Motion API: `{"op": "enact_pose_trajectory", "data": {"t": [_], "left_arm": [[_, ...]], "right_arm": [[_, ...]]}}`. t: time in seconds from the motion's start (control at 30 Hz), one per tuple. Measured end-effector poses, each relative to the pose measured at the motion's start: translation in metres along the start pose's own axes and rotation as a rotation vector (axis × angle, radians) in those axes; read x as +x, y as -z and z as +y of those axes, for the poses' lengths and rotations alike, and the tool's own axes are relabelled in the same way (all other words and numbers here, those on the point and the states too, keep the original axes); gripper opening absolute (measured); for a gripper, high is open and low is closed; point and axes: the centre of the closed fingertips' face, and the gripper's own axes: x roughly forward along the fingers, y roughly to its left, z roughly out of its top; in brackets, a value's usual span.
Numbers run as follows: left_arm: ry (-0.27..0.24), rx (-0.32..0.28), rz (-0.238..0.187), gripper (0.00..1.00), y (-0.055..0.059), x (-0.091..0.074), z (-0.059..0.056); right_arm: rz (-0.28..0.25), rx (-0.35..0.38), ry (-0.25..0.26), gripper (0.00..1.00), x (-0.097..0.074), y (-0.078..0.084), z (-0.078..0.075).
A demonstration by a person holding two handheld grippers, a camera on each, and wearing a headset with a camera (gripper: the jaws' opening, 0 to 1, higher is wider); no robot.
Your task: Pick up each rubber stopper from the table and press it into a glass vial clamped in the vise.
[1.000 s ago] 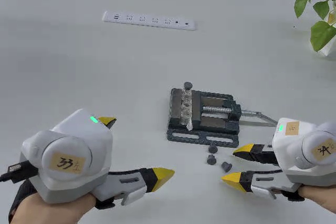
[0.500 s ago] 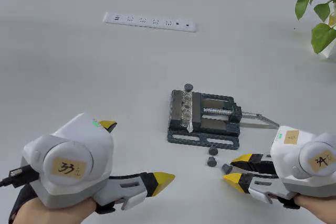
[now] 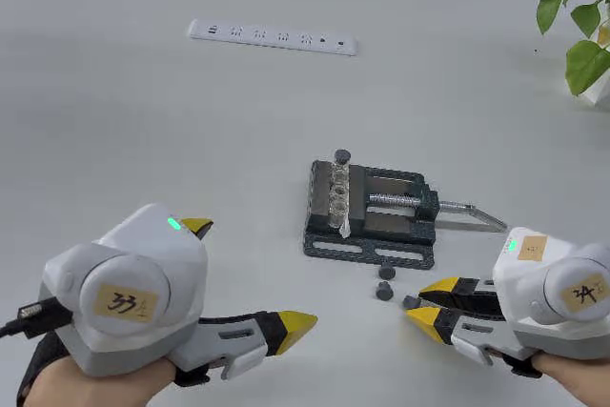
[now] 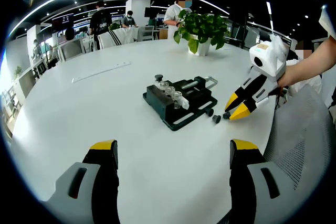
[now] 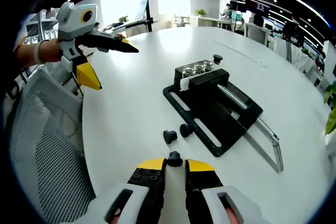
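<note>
The right gripper pinches a stopper narrowly on the table, at 5 o'clock from the vise. The left gripper gapes wide at 8 o'clock.

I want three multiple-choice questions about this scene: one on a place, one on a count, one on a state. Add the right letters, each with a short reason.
1. Where does the seated stopper sit?
A. on the far-end vial in the vise
B. on the vise's handle
C. in a drawer

2. How many loose stoppers are on the table, counting the one at the right gripper's tips?
A. one
B. three
C. six

3. How is the left gripper?
A. shut on a vial
B. shut on a stopper
C. open, empty

1 A: it caps the end vial. 2 B: two lie free, one sits between the tips. 3 C: its jaws stand wide apart.
</note>
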Motion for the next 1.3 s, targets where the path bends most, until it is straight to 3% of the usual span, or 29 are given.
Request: {"op": "enact_pose_trajectory", "data": {"t": [0.37,0.53,0.7,0.9,1.03,1.13,1.3], "left_arm": [[0.013,0.010,0.001,0.85,-0.001,0.001,-0.005],[0.048,0.077,0.001,0.80,-0.003,0.002,-0.014],[0.107,0.189,0.013,0.73,-0.007,0.007,-0.027],[0.196,0.373,0.017,0.61,-0.021,0.015,-0.054],[0.244,0.416,0.002,0.54,-0.032,0.020,-0.072],[0.289,0.489,-0.029,0.46,-0.044,0.024,-0.089],[0.346,0.493,-0.042,0.36,-0.053,0.029,-0.109]], "right_arm": [[0.007,-0.020,-0.011,0.08,0.000,0.001,-0.001],[0.019,-0.053,-0.040,0.07,-0.008,-0.004,0.000],[0.050,-0.092,-0.085,0.07,-0.020,-0.018,0.004],[0.119,-0.205,-0.149,0.07,-0.039,-0.038,0.010],[0.154,-0.254,-0.185,0.07,-0.049,-0.052,0.019],[0.188,-0.313,-0.212,0.07,-0.056,-0.060,0.026],[0.222,-0.368,-0.245,0.07,-0.062,-0.068,0.035]]}}
